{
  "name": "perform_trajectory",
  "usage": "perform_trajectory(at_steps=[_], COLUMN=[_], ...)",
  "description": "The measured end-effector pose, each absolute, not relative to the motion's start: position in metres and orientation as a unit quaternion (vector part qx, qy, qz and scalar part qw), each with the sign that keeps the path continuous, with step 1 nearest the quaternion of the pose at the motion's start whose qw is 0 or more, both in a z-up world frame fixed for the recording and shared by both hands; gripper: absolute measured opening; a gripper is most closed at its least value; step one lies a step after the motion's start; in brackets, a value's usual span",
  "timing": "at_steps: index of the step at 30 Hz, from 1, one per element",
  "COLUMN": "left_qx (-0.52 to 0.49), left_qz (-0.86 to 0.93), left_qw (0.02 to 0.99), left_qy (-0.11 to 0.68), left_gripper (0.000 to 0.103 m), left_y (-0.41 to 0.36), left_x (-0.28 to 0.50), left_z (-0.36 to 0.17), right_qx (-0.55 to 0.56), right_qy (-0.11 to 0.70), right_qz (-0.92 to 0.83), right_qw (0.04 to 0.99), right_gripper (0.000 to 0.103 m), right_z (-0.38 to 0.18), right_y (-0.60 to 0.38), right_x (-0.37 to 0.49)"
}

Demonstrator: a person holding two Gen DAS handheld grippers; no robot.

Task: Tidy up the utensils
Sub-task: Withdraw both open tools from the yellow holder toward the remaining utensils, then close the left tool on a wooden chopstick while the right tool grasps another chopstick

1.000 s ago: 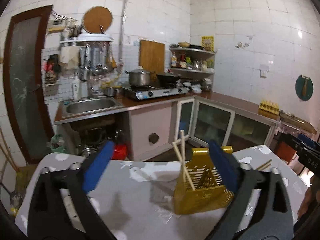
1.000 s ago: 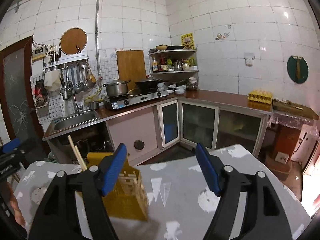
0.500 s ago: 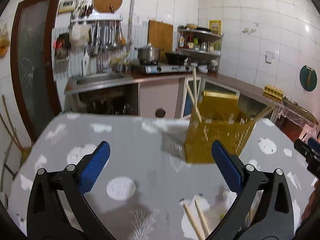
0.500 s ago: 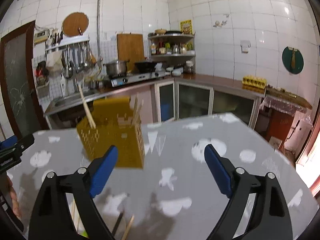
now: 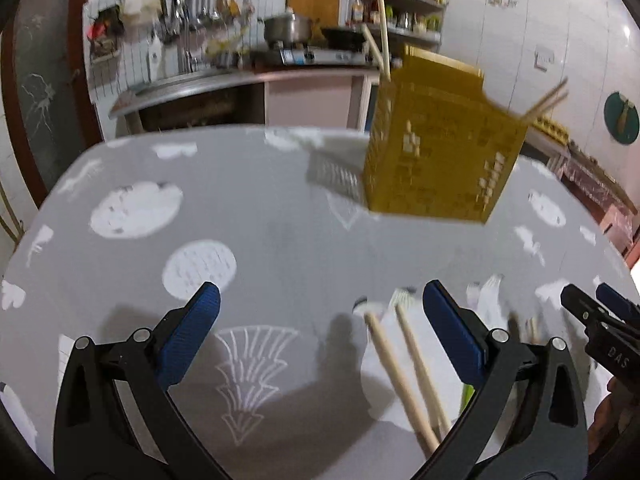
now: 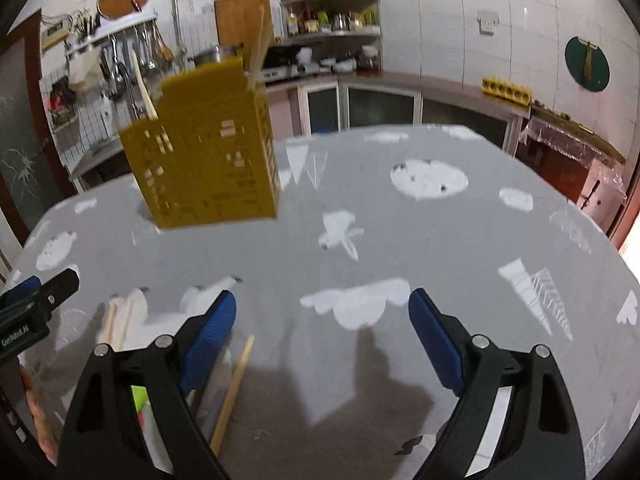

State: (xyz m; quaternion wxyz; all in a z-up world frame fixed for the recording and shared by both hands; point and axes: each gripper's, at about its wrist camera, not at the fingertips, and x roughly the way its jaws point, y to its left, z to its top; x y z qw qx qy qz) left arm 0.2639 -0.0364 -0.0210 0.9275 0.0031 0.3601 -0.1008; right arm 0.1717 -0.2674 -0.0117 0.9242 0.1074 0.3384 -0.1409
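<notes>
Round table with a gray cloth and white shapes on it. On the far part of the table, a yellow holder full of little holes, standing up. Same yellow holder at the upper left of the right wrist view. A few wooden chopsticks poking up out of the holder, some leaning to the side.

Left gripper low over the near part of the table, blue pads wide apart, nothing held. Two loose chopsticks flat on the cloth, just inside the right-hand pad, not touched by either pad. A bit of something green behind that same finger, too blurry to name.

Right gripper also low over the table, pads wide apart, bare cloth in between, nothing held. One loose chopstick on the cloth close by the left-hand pad. Two more pale sticks further left. Something bright green behind the left finger, hard to make out.

Tip of the other gripper at the edge of each view. Holder well apart from both grippers.

Behind the table, a kitchen counter with a stove, pots and shelves.
</notes>
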Motion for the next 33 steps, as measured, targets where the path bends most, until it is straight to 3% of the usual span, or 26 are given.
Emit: perform_trajectory(at_steps=[17, 33], left_qx=[0.010, 0.040], left_qz=[-0.097, -0.092], left_qw=[0.898, 0.891], left_qy=[0.429, 0.443], left_gripper=[0.097, 0.080], left_y=[-0.047, -0.065], left_x=[0.274, 0.267], left_z=[-0.050, -0.055], right_qx=[0.106, 0.100], right_qy=[0.402, 0.431], right_qz=[-0.141, -0.158], right_qw=[0.899, 0.883], right_gripper=[0.086, 0.084], right_z=[-0.035, -0.040], right_y=[-0.259, -0.247], right_x=[0.186, 0.183])
